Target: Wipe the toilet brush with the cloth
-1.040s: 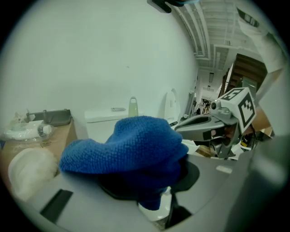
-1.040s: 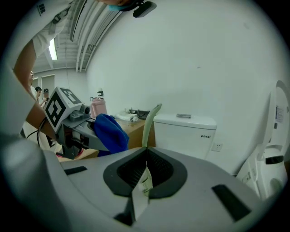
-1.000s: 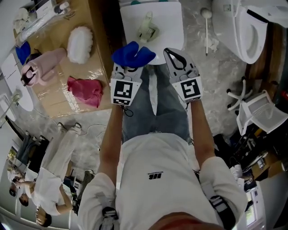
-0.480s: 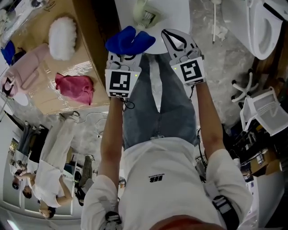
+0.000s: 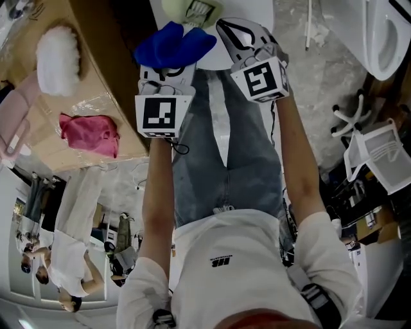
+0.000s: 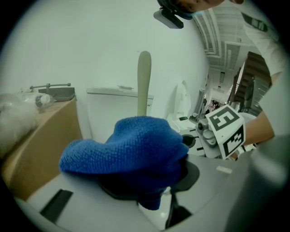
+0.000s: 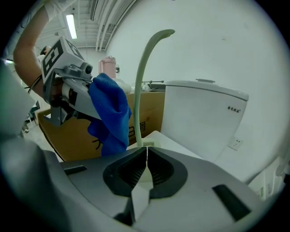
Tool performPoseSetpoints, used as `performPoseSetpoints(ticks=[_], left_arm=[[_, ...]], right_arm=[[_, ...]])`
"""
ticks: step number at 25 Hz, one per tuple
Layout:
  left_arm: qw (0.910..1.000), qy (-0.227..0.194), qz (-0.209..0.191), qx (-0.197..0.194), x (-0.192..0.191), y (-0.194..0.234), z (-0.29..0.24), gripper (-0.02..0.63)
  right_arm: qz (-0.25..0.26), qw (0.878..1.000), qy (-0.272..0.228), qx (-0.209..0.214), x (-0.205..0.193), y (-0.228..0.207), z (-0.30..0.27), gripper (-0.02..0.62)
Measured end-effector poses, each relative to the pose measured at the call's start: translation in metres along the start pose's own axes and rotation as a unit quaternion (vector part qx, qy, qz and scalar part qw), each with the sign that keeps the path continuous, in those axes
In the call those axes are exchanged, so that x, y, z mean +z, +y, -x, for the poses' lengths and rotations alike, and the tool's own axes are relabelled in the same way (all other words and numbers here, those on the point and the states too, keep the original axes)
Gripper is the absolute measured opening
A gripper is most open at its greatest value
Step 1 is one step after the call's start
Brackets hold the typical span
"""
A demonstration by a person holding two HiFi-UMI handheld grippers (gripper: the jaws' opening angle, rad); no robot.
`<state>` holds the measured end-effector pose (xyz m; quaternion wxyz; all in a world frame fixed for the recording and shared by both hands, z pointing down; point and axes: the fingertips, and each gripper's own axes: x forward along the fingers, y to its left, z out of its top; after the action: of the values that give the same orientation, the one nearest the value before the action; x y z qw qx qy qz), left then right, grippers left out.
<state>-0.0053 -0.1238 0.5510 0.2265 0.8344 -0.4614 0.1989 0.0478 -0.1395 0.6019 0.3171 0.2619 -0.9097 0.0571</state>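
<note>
Left gripper (image 5: 168, 63): clamped on a bunched blue woven cloth (image 6: 131, 149), which drapes over its tips.
Right gripper (image 7: 146, 156): jaws pressed together, nothing between them.
Toilet brush (image 7: 140, 90): pale green plastic with a curved-top handle, upright on the white surface (image 5: 253, 8), just ahead of both grippers and touching neither.
Risk, blind approach: the cloth hides the left tips, so contact may land off-centre and knock the handle sideways.
Risk, unsteadied brush: unless the right gripper opens and takes the handle, wiping pressure will likely tip the brush or slide it across the surface.
Risk, loose folds: hanging cloth could snag and pull free.
</note>
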Motion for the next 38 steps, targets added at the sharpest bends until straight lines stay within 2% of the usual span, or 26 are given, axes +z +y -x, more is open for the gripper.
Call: performPoseSetpoints(ticks=[4, 6, 11, 17, 23, 31, 38], left_arm=[[1.0000, -0.007, 0.000, -0.001, -0.004, 0.004, -0.008, 0.152], [1.0000, -0.008, -0.002, -0.002, -0.004, 0.005, -0.012, 0.152], [0.9998, -0.019, -0.003, -0.005, 0.001, 0.006, -0.022, 0.155], [0.9998, -0.012, -0.009, -0.010, -0.003, 0.008, -0.037, 0.169], [0.9999, -0.003, -0.004, -0.009, -0.010, 0.011, -0.055, 0.183], [0.9999, -0.009, 0.004, 0.003, -0.016, 0.015, -0.080, 0.183], [0.9998, -0.018, 0.000, 0.006, -0.016, 0.016, -0.086, 0.118]], right_arm=[[0.008, 1.000, 0.006, 0.004, -0.007, 0.002, -0.012, 0.020], [0.024, 0.999, 0.015, 0.018, -0.007, 0.005, -0.018, 0.047], [0.063, 0.997, 0.021, 0.043, -0.007, 0.007, -0.034, 0.065], [0.078, 0.994, 0.012, 0.070, -0.009, 0.013, -0.052, 0.100], [0.091, 0.992, 0.025, 0.085, -0.017, 0.016, -0.064, 0.096], [0.094, 0.991, 0.015, 0.096, -0.019, 0.015, -0.065, 0.094], [0.083, 0.992, 0.012, 0.090, -0.020, 0.014, -0.064, 0.084]])
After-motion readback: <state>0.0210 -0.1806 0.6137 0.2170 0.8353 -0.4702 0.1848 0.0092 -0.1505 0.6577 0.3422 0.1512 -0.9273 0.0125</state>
